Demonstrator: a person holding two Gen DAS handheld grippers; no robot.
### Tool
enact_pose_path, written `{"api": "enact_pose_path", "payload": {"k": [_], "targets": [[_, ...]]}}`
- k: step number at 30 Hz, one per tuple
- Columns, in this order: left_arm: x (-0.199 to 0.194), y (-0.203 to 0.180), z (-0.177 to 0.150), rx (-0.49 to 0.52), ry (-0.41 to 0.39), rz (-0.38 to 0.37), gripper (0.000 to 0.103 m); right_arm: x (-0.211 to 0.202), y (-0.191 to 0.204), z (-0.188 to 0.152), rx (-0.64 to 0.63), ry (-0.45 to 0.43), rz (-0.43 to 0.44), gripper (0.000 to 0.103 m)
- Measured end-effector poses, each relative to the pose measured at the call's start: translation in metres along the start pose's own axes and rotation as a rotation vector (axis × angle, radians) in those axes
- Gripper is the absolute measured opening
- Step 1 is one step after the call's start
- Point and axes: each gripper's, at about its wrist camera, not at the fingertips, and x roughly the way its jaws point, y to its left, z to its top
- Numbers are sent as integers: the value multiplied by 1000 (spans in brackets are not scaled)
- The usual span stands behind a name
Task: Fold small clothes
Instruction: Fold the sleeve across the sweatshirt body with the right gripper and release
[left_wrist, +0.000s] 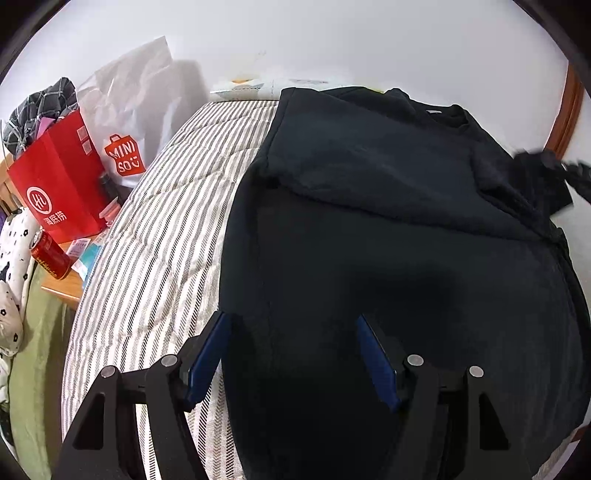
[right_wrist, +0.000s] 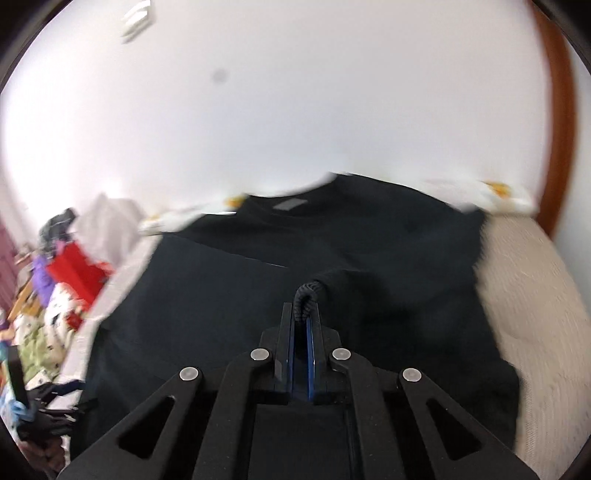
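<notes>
The left gripper (left_wrist: 291, 354), black with blue pads, hangs low over the black cloth top (left_wrist: 388, 240); its jaws stand wide apart with nothing pinched between them; the top lies spread flat on the bed with the grey and white striped cover (left_wrist: 155, 240), one side already folded in. The right gripper (right_wrist: 303, 314) has its jaws pressed together on a bunched black cuff (right_wrist: 308, 291) of that top, lifting it a little off the cloth; this view is blurry. Beside the bed sit a red paper bag (left_wrist: 59, 177), a white shopping bag (left_wrist: 136, 107) and a red drink can (left_wrist: 50, 253).
</notes>
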Motion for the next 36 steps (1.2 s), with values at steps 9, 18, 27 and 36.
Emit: {"api": "enact_pose_path", "payload": {"k": [9, 18, 27, 36], "targets": [[-12, 2, 22, -46, -66, -81, 68, 63, 117, 8, -88, 129, 230, 17], [2, -39, 63, -2, -86, -213, 68, 9, 35, -4, -138, 34, -12, 54], [40, -101, 94, 93, -73, -294, 68, -34, -84, -48, -18, 112, -238, 54], [90, -120, 116, 106, -33, -263, 47, -59, -118, -79, 25, 123, -297, 54]]}}
